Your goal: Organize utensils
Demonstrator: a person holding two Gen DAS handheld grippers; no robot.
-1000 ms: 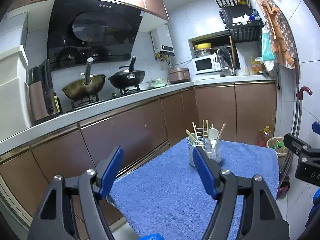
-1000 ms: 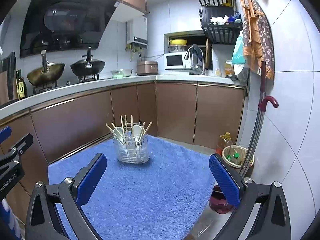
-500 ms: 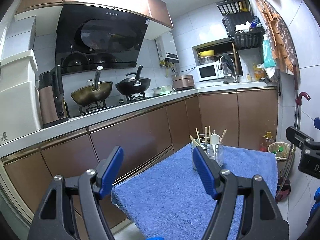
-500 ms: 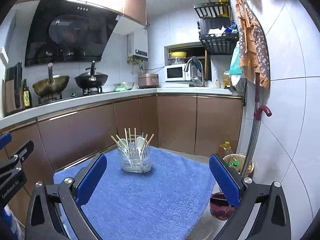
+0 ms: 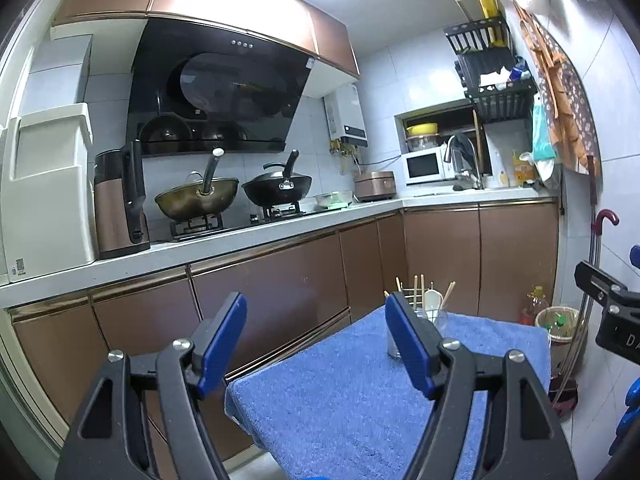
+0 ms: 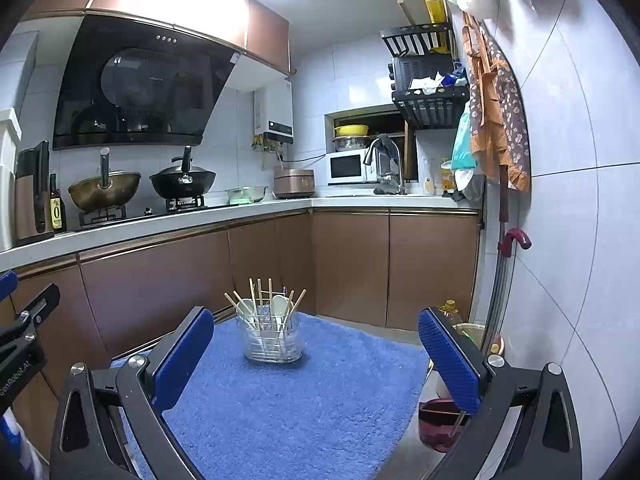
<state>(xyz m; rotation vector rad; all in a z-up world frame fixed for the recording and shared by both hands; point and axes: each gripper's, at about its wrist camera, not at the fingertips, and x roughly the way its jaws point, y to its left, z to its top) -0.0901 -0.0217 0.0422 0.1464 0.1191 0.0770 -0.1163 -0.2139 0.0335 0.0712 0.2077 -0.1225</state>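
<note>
A clear utensil holder (image 6: 273,340) stands on the blue towel (image 6: 280,400) that covers a small table. It holds several wooden chopsticks and white spoons (image 6: 278,305), all upright or leaning. In the left wrist view the holder (image 5: 424,324) is partly hidden behind the right finger. My left gripper (image 5: 316,320) is open and empty, held back from the table's near edge. My right gripper (image 6: 316,336) is open wide and empty, held above the near part of the towel, well short of the holder.
Brown kitchen cabinets and a white counter (image 6: 160,224) run behind the table, with two woks (image 6: 182,184) on the stove. A waste bin (image 5: 560,320), an oil bottle and a red-handled umbrella (image 6: 514,240) stand by the right wall. A red basin (image 6: 440,424) sits on the floor.
Both grippers have drawn back and up from the table. The holder now looks smaller and farther away. Both stay open and empty.
</note>
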